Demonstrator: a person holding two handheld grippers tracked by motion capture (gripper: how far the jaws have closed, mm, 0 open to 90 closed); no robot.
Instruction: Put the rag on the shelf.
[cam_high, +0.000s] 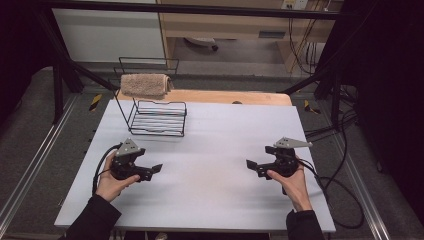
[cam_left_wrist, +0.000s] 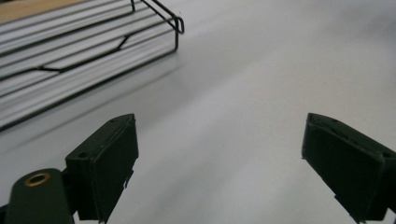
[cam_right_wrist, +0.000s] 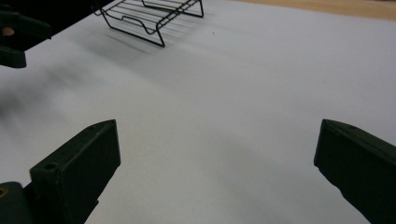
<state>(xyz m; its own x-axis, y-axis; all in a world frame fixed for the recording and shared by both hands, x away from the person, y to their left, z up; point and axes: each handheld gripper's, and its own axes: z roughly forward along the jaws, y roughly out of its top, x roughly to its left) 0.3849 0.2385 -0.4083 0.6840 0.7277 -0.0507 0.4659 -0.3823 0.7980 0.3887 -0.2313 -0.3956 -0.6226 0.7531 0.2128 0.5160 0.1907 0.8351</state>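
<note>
Wire rack (cam_left_wrist: 84, 51) cut off by frame edge, blurred.

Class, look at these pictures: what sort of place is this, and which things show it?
Probably a lab recording bench: a white table inside a black metal frame, with loose black cables on the floor.

I'm working at a table (cam_high: 215, 200) with a pale grey-white top, whose far edge meets a strip of bare light wood (cam_high: 225, 96). The one thing I see standing directly on the white surface is a black wire rack (cam_high: 159, 118), set near the far left corner (its upright back frame rises at the wooden strip). A folded beige towel (cam_high: 145, 85) hangs over the top rail of that frame, so it rests on the rack and not on the tabletop, and the near and right parts of the surface show plain white.
</note>
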